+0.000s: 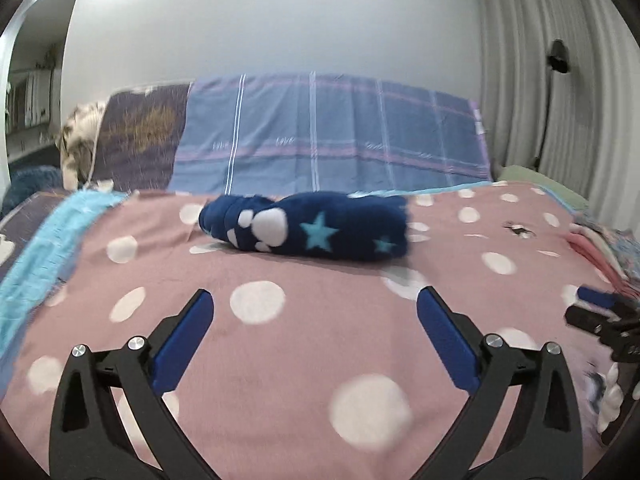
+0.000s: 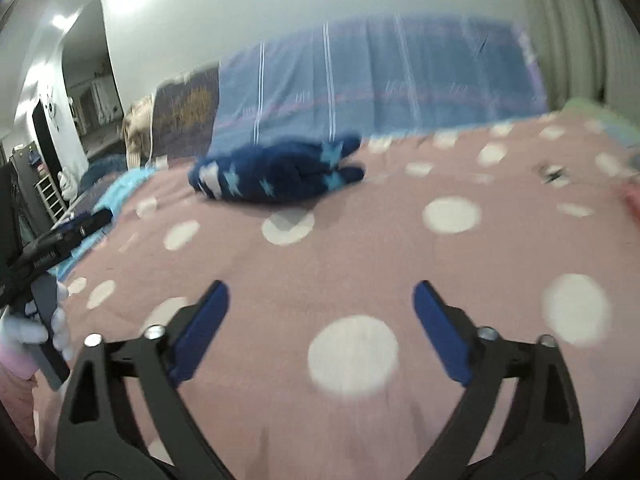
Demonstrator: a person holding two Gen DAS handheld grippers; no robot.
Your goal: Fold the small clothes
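A small navy fleece garment (image 1: 308,228) with white paw prints and light blue stars lies folded into a compact bundle on the pink polka-dot bedspread (image 1: 320,344). It also shows in the right wrist view (image 2: 276,174), blurred. My left gripper (image 1: 314,300) is open and empty, low over the bedspread, well short of the bundle. My right gripper (image 2: 322,292) is open and empty, also short of the bundle. The right gripper shows at the right edge of the left wrist view (image 1: 600,312). The left gripper shows at the left edge of the right wrist view (image 2: 60,236).
A blue plaid cloth (image 1: 328,132) hangs over the headboard behind the bed. A light blue blanket (image 1: 44,248) lies along the bed's left side. A stack of pink and patterned clothes (image 1: 600,248) sits at the right edge. Grey curtains (image 1: 532,60) hang at right.
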